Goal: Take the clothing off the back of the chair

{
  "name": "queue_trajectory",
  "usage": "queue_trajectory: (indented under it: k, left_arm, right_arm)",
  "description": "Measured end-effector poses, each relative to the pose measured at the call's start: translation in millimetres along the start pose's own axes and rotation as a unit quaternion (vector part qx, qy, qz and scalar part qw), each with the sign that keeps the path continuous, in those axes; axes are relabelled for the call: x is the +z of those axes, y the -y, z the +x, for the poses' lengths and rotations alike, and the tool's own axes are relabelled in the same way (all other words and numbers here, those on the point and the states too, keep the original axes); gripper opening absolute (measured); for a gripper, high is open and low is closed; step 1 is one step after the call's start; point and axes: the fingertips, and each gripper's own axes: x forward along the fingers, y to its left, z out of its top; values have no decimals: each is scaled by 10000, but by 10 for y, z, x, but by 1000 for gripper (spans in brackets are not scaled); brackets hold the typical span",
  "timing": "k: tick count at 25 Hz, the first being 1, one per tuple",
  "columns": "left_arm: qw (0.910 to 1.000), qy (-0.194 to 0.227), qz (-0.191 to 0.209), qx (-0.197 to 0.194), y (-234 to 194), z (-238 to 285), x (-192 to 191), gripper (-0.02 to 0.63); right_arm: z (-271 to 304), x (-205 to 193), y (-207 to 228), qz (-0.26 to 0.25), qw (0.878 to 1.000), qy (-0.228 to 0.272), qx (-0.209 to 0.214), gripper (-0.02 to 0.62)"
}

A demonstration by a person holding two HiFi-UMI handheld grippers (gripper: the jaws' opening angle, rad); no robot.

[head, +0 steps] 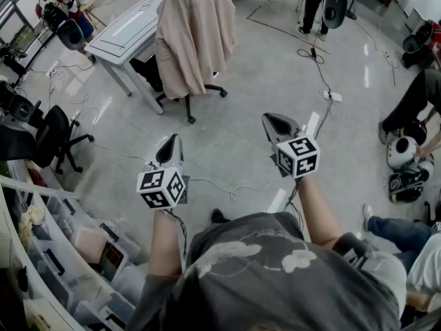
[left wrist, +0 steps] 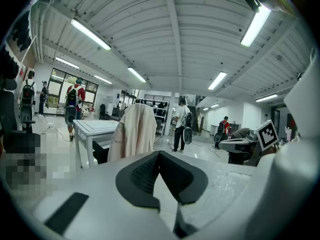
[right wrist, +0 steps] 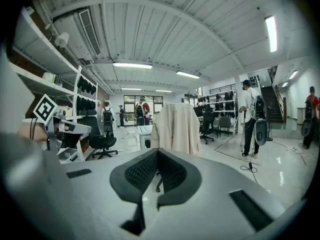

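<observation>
A beige jacket (head: 196, 36) hangs over the back of a black office chair (head: 190, 105) at the top middle of the head view. It also shows in the left gripper view as a beige jacket (left wrist: 135, 131) and in the right gripper view as a beige jacket (right wrist: 176, 129). My left gripper (head: 174, 141) and right gripper (head: 272, 121) are held side by side above the floor, well short of the chair. Both point toward it, a little downward. Both are shut with nothing between the pads, as seen at the left gripper (left wrist: 159, 154) and right gripper (right wrist: 157, 154).
A white table (head: 131, 27) stands left of the chair. Another black chair (head: 55, 138) and shelves with bins (head: 62, 254) lie at the left. Cables (head: 324, 81) run across the floor. People stand at the back (head: 313, 2) and sit at the right (head: 413, 105).
</observation>
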Motion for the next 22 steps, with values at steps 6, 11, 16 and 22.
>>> queue_trajectory:
  k: [6,11,16,22]
  left_arm:
    - [10000,-15,9,7,-110,-2,-3,0]
    - [9999,-123,-70,-87,-278,55,-73,0]
    - [9996,-169,-67,-212,-502,85,-97,0]
    - [9989,-243,-118,-380,-812,131,-144,0]
  right_arm:
    - [61,-2,-70,-5,10000,-33,-22,-8]
    - [204,-80,-116,-53,9994,-246,-220,-8]
    - [358,-74,-237,65,9990,-212,-392,-8]
    - [495,-68,-380,74,9974,-207,-686,-8]
